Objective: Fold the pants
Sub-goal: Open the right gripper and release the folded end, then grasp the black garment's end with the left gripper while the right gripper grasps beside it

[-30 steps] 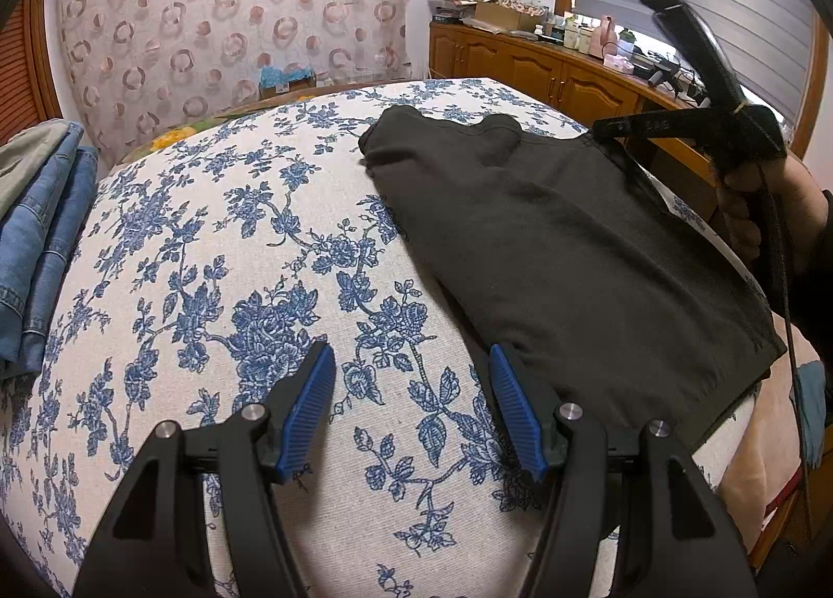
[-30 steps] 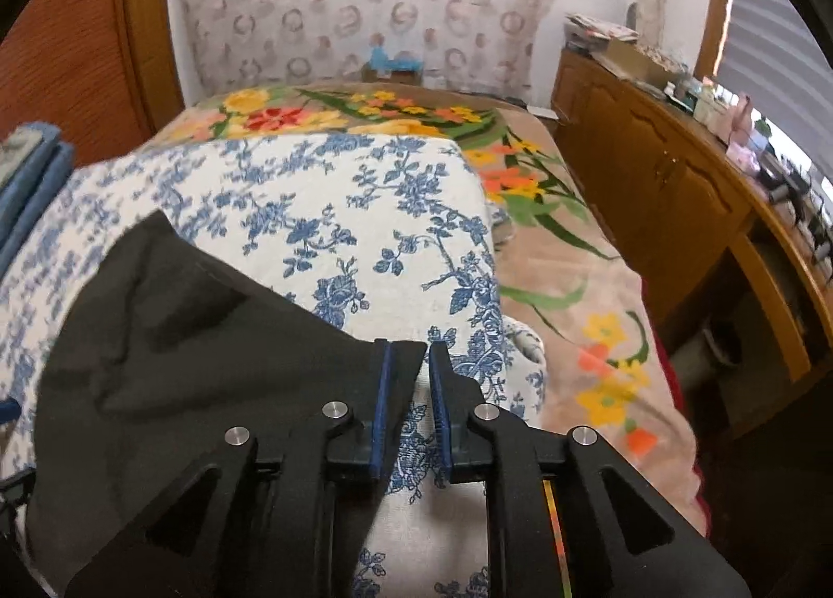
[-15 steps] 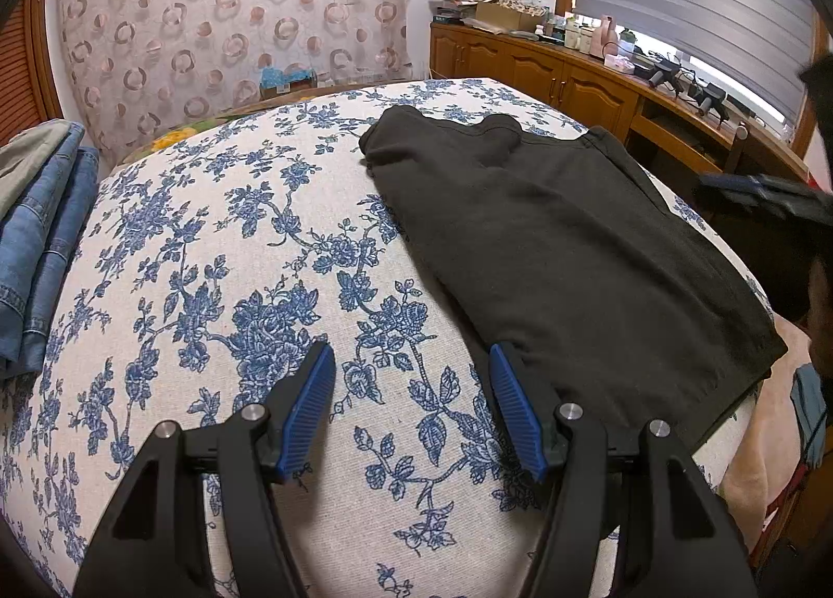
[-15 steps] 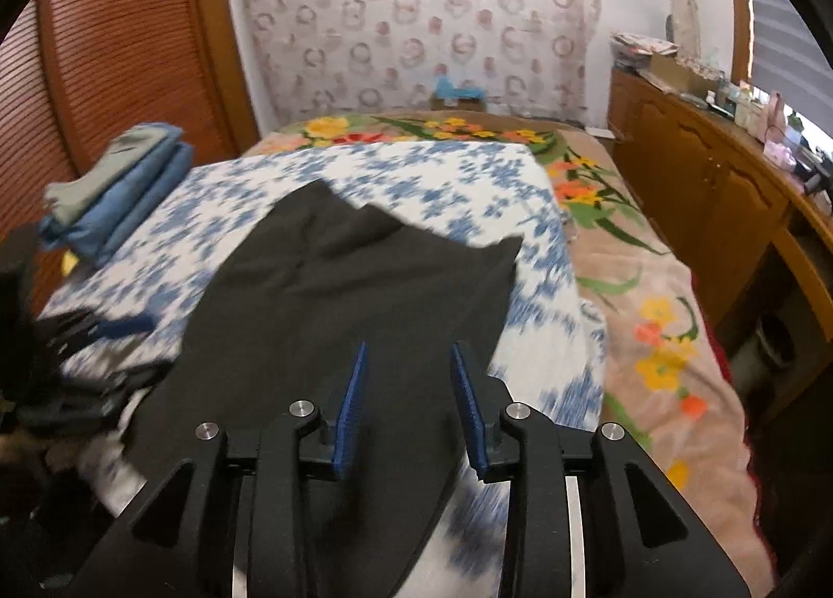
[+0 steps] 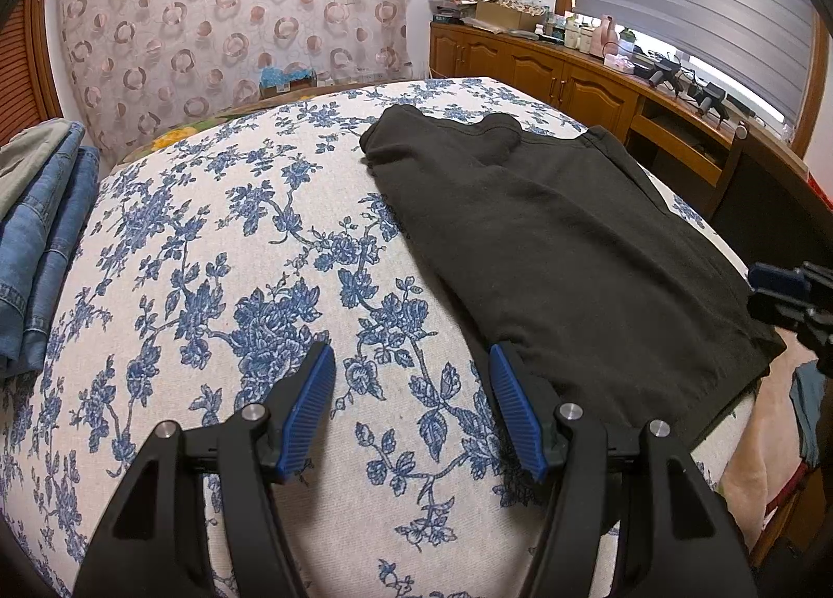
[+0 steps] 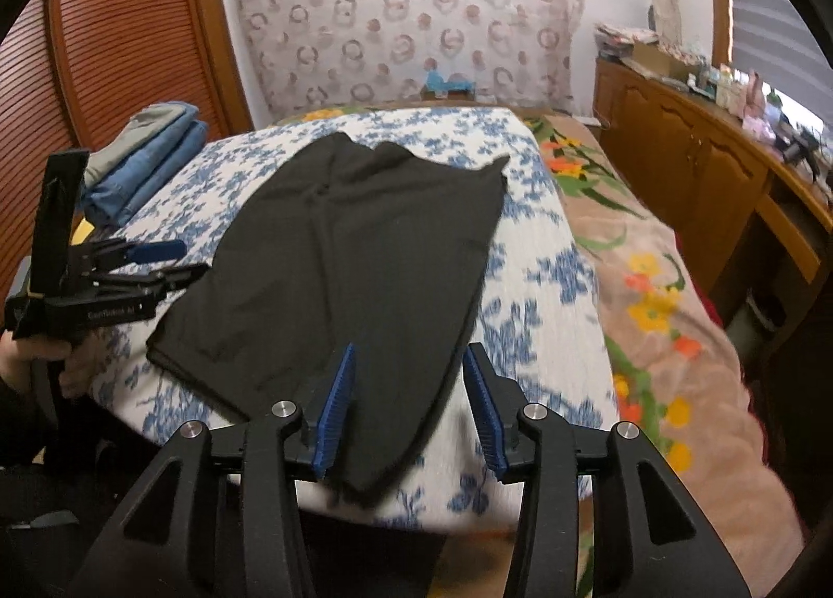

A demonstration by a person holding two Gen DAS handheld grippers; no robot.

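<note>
From the left wrist, the left gripper (image 5: 406,410) hovers with jaws wide and empty over the blue-flowered bedspread (image 5: 218,254), just beside the folded black pants (image 5: 562,254). From the right wrist, the right gripper (image 6: 411,408) has just been opening, its pads clear of the pants' near corner between them.

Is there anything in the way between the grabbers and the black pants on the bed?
Nothing visible is. The black pants lie flat on the flowered cover. The right gripper, its jaws just opened, hangs over their near corner, gripping nothing. The left gripper hovers open beside their edge. The folded jeans sit far off.
</note>
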